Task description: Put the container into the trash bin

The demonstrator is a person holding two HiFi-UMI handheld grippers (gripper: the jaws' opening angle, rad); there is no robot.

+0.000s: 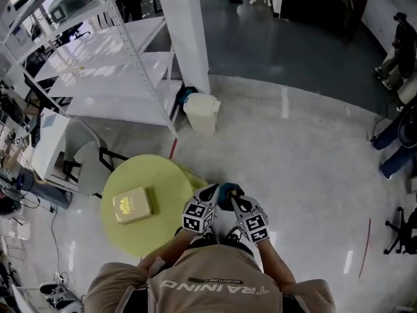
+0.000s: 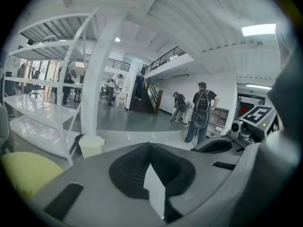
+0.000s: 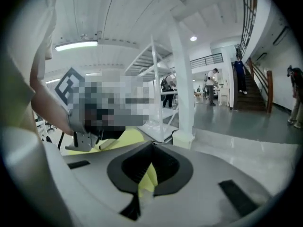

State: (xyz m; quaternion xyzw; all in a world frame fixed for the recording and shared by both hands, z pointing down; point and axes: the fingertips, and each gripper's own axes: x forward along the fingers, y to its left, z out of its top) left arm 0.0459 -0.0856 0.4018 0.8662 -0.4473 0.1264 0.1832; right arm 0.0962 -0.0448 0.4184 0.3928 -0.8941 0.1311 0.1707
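A flat yellowish container (image 1: 132,205) lies on the round yellow-green table (image 1: 143,175), left of both grippers. The white trash bin (image 1: 202,113) stands on the floor beyond the table, beside a white pillar; it also shows as the bin (image 2: 91,145) in the left gripper view and as the bin (image 3: 183,138) in the right gripper view. My left gripper (image 1: 210,193) and right gripper (image 1: 234,199) are held side by side close to the person's chest, at the table's right edge, well apart from the container. Both are shut with nothing held. The container shows in neither gripper view.
White metal shelving (image 1: 111,64) fills the far left, with a white pillar (image 1: 186,31) next to the bin. A grey chair (image 1: 85,152) stands left of the table. People (image 2: 201,110) stand far off across the hall near a staircase (image 3: 251,91).
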